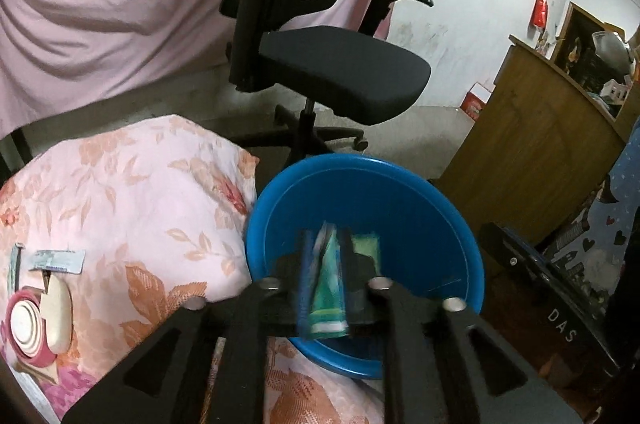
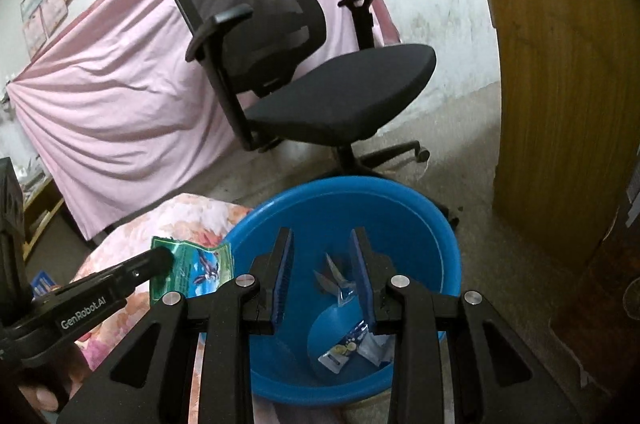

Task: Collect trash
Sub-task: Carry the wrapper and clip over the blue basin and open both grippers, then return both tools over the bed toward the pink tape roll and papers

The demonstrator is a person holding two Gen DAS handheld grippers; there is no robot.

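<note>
Already in the round blue plastic basin (image 2: 420, 224): several small wrappers (image 2: 352, 344). Over its rim, green-blue foil sachet (image 1: 326, 284) between left gripper (image 1: 326, 264) pads, grip unclear. Right gripper (image 2: 324, 280) parted, empty. Still lying on floral quilt (image 1: 120, 192): pale paper scraps (image 1: 56, 260).

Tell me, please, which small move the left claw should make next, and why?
Probably open the left claw wider: the green-blue foil wrapper is between its jaws, above the round blue plastic basin, where other wrappers already lie.
</note>
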